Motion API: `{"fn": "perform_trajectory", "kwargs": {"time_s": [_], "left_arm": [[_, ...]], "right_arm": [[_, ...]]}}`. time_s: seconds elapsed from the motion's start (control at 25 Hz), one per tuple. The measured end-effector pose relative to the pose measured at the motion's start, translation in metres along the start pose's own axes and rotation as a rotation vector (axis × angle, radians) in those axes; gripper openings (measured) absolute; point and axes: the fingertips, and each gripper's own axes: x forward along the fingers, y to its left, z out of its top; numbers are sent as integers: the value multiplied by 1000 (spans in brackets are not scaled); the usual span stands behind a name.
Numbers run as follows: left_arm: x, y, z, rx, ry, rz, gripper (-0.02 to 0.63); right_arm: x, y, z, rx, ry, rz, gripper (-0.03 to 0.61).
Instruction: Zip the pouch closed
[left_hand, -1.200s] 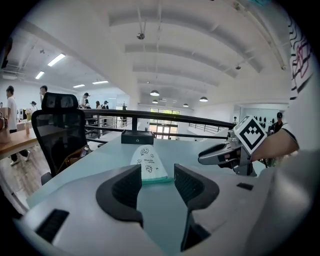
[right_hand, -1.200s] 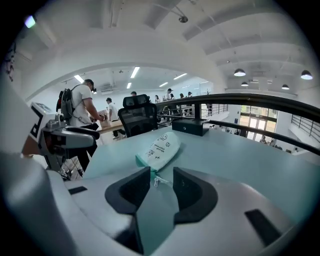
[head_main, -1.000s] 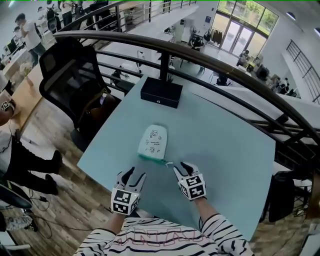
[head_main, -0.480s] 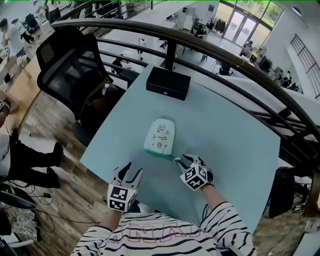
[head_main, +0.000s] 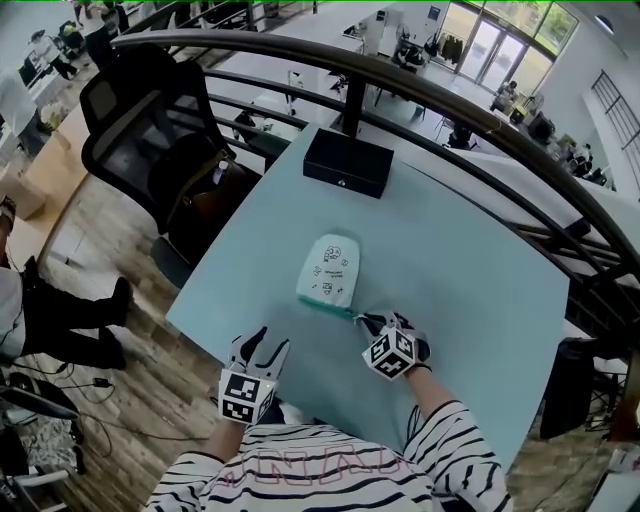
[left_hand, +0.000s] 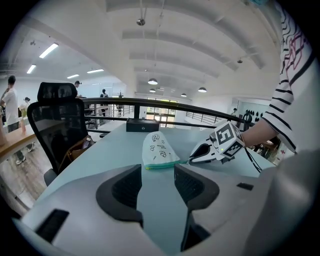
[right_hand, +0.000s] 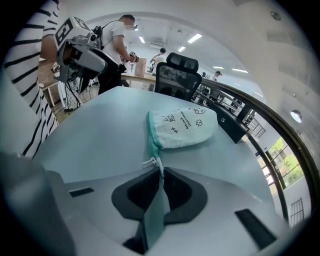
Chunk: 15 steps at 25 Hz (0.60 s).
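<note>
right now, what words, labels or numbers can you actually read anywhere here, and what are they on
No text reads clearly enough to quote.
pouch: small print among doodles, too small to read.
striped shirt: large outlined letters, too distorted to read.
marker cubes: black-and-white square codes, no letters.
black box: a small pale spot on its front, too small to tell.

The right claw (right_hand: 161, 171), its jaws just now closing, pinches the pull (right_hand: 151, 162), whose tail is hidden between the jaws. In the head view the pull is too small to make out, and the pouch's (head_main: 331, 270) print is too small to read. How far the zip (right_hand: 150, 135) is open cannot be told. The shirt (head_main: 330, 480) hides the tabletop's (head_main: 470, 300) near edge.
</note>
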Motion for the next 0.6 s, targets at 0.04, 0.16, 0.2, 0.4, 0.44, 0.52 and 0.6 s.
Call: {"fn": "perform_trajectory", "kwargs": {"time_s": [0.04,0.16,0.2,0.4,0.44,0.52,0.6], "left_arm": [[0,0,0,1,1,-1,184],[0,2,-2,7,1,-5,184],[1,2,-2,10,1,-10,184],[10,-3,1,40,1,-52,184],[12,-5,2,47,0,-63,184],[17,-8,2,64,-2,-86,184],[21,-11,1,85,-1,-110,184]], "right_arm": [[0,1,1,9,-2,1,44],[-2,2,8,68,-27,0,38],[-4,3,12,98,-39,1,37],[-18,6,35,197,-98,-11,35],[-21,7,39,206,-106,-16,35],[-26,10,46,227,-121,-24,35],[-31,15,52,250,-135,-30,35]]}}
